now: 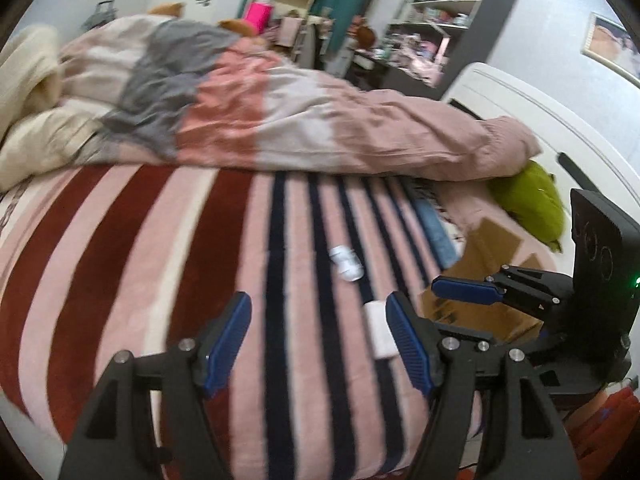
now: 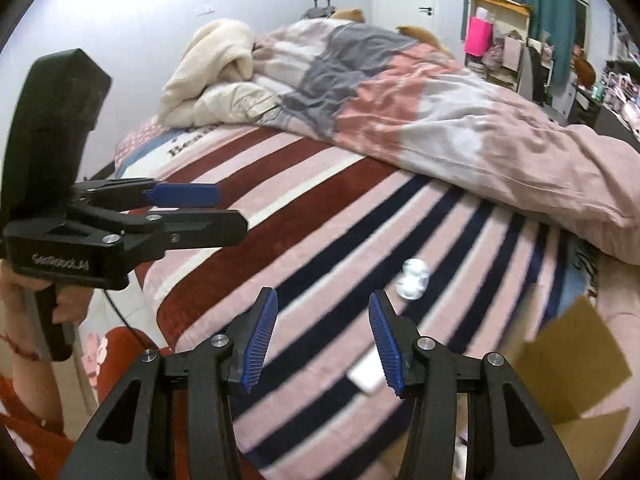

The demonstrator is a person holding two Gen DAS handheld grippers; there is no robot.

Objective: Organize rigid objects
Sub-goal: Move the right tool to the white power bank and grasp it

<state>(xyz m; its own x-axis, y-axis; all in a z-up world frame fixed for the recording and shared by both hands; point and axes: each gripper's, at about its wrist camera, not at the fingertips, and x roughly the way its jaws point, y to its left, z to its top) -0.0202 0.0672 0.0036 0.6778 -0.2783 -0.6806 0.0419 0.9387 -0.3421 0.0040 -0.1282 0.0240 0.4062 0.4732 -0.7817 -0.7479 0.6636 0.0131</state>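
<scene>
A small clear-white plastic object (image 1: pixel 346 263) lies on the striped blanket (image 1: pixel 160 240); it also shows in the right wrist view (image 2: pixel 412 279). A flat white box (image 1: pixel 380 334) lies nearer, just left of my left gripper's right finger; it shows in the right wrist view (image 2: pixel 370 376) beside my right gripper's right finger. My left gripper (image 1: pixel 319 344) is open and empty above the blanket. My right gripper (image 2: pixel 323 340) is open and empty. A brown cardboard box (image 1: pixel 480 280) sits at the bed's right side, and in the right wrist view (image 2: pixel 576 360).
A rumpled pink and grey duvet (image 1: pixel 300 120) and cream blanket (image 1: pixel 28 80) cover the far half of the bed. A green cushion (image 1: pixel 532 204) lies by the white headboard (image 1: pixel 540 120). Cluttered shelves (image 1: pixel 444 20) stand behind. The other gripper shows at each view's side.
</scene>
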